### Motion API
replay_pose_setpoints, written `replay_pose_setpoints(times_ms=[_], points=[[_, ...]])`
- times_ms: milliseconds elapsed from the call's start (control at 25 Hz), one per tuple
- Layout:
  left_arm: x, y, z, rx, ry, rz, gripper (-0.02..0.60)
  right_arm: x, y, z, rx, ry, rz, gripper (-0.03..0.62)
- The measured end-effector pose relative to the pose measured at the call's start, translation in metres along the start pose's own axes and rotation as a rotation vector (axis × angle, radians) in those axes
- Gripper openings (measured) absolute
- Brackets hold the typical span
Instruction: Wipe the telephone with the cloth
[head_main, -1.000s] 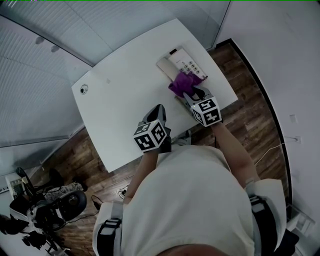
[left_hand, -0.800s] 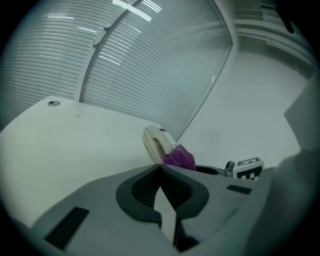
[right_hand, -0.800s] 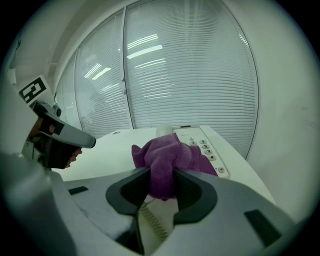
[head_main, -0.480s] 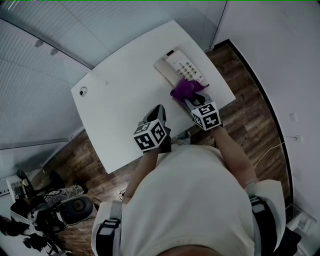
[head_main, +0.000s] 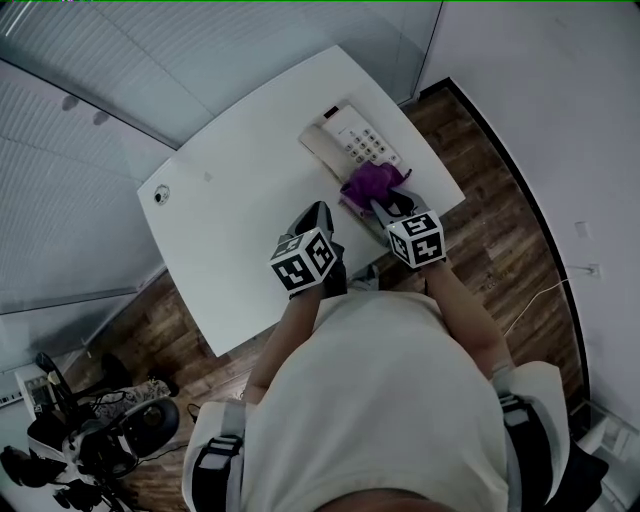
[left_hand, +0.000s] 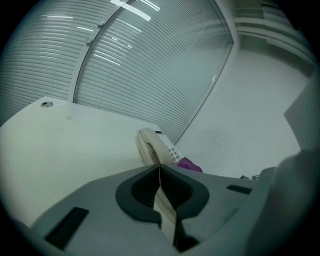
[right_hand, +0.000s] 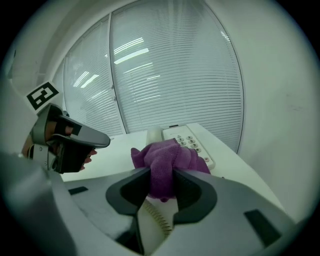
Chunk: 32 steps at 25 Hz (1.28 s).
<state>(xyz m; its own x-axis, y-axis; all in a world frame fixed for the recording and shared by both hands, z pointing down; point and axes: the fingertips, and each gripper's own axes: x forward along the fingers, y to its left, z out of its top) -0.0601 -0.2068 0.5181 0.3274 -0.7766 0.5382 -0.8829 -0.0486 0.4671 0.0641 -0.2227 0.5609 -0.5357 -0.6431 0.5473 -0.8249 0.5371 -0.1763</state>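
Observation:
The white telephone lies at the far right of the white table, with its handset on the left and its keypad on the right. My right gripper is shut on a bunched purple cloth, which rests at the phone's near right end. In the right gripper view the cloth bulges between the jaws of the right gripper, and the keypad lies just beyond. My left gripper is shut on nothing and hovers over the table left of the cloth. Its own view shows the telephone and the cloth ahead.
A small round grommet sits near the table's far left corner. Slatted blinds and glass panels stand behind the table. Wood floor runs along the table's right edge. Dark equipment sits on the floor at the lower left.
The right gripper has drawn the cloth a little across the phone toward its near right end. The left gripper has shifted slightly toward the phone and stays shut.

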Motion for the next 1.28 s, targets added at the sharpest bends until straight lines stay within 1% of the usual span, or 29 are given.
replay_pose_setpoints(times_ms=[160,280,360,400,440,560,680,880,1080,1280], points=[[0.017,-0.001,0.005,-0.025,0.009,0.018,0.021,-0.012,-0.012,0.009,0.037,-0.039,-0.033,0.137],[0.027,-0.008,0.01,-0.055,0.006,0.009,0.021,-0.018,-0.02,0.011,0.046,-0.049,-0.051,0.137],[0.035,-0.013,0.014,-0.053,0.008,0.005,0.025,-0.02,-0.025,0.013,0.059,-0.058,-0.062,0.137],[0.04,-0.016,0.015,-0.047,0.012,0.0,0.061,-0.021,-0.027,0.014,0.068,-0.063,-0.067,0.137],[0.045,-0.018,0.015,-0.042,0.019,-0.007,0.149,-0.022,-0.03,0.015,0.08,-0.068,-0.071,0.137],[0.06,-0.024,0.016,-0.036,0.033,-0.002,0.206,-0.024,-0.036,0.019,0.11,-0.088,-0.08,0.137],[0.073,-0.024,0.019,-0.021,0.029,0.043,0.238,-0.026,-0.043,0.024,0.123,-0.103,-0.095,0.137],[0.094,-0.025,0.025,0.001,0.015,0.115,0.265,-0.026,-0.053,0.025,0.143,-0.111,-0.118,0.137],[0.111,-0.016,0.033,0.001,-0.02,0.213,0.273,-0.025,-0.061,0.022,0.16,-0.102,-0.131,0.137],[0.123,-0.002,0.028,0.013,-0.014,0.303,0.273,-0.022,-0.068,0.016,0.17,-0.082,-0.14,0.137]])
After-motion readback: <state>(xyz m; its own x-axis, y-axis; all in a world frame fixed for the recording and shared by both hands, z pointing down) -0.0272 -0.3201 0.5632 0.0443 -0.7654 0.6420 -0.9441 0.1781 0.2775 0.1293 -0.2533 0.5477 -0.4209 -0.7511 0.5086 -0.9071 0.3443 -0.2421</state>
